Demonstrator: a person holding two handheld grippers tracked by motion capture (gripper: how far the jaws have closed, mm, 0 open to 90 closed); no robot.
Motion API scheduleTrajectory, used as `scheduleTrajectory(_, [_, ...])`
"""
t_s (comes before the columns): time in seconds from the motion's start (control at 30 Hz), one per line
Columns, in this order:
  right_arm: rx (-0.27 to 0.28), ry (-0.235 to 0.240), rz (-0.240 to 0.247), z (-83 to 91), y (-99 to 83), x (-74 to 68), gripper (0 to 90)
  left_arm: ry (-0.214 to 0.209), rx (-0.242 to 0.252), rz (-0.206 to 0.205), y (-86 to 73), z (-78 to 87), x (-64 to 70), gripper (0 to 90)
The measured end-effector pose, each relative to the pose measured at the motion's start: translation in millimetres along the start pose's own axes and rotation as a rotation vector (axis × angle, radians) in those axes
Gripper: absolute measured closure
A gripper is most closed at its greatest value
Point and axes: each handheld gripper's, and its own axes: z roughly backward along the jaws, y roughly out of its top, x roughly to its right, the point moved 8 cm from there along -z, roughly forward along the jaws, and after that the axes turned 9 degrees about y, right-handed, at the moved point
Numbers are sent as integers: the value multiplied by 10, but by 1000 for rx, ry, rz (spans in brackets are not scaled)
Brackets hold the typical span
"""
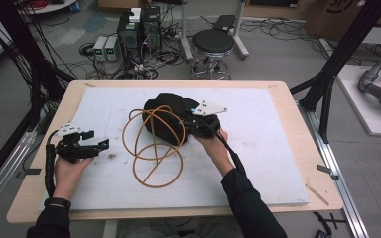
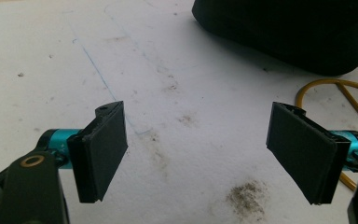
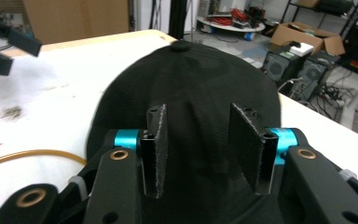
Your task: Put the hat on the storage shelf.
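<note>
A black cap (image 1: 171,111) lies on the white mat (image 1: 258,148) in the middle of the table, its top button (image 3: 182,45) facing away from my right gripper. My right gripper (image 1: 187,123) sits at the cap's near right edge. Its jaws stand partly open just over the cap's crown (image 3: 198,112), with no fabric pinched between them. A loose orange cable (image 1: 154,148) coils over the cap's left side and onto the mat. My left gripper (image 1: 99,139) rests at the mat's left side, wide open (image 2: 196,140) over bare mat, well short of the cap (image 2: 284,32) and the cable (image 2: 326,86).
A dark stain (image 1: 111,156) marks the mat near the left gripper. Beyond the table's far edge are a stool (image 1: 213,42), computer cases (image 1: 139,32) and tangled floor cables. Black frame posts (image 1: 327,79) stand at the right side.
</note>
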Motion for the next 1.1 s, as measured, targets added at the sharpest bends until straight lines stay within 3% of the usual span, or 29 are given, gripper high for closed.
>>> scheduleTrajectory(0.03, [-11, 5, -24, -25, -27, 48, 584, -2, -1, 0, -1, -2, 2, 201])
scheduleTrajectory(0.17, [-25, 10, -28, -70, -68, 92, 596, -1, 0, -4, 2, 4, 4, 201])
scheduleTrajectory(0.33, [-60, 6, 19, -85, -102, 103, 679, 1, -5, -1, -6, -1, -4, 201])
scheduleTrajectory(0.37, [-65, 13, 43, -76, -89, 82, 783, 1, -7, -5, -8, 0, -5, 201])
scheduleTrajectory(0.43, [-74, 15, 71, -74, -77, 53, 834, 1, -5, -3, -5, 0, 1, 201])
scheduleTrajectory(0.73, [-55, 23, 65, 20, -18, 80, 900, 1, -4, 1, -7, -1, -6, 200])
scheduleTrajectory(0.93, [-26, -2, 67, 125, 150, 137, 900, -3, -8, -6, -9, -8, 13, 201])
scheduleTrajectory(0.97, [5, 22, 44, 143, 168, 91, 767, -2, -8, -6, -8, -7, 13, 201])
scheduleTrajectory(1.0, [15, 14, 50, 138, 157, 61, 711, -2, -8, -6, -8, -7, 13, 201])
scheduleTrajectory(1.1, [43, 34, 51, 97, 62, -73, 620, -2, -12, -7, -13, -5, 10, 201])
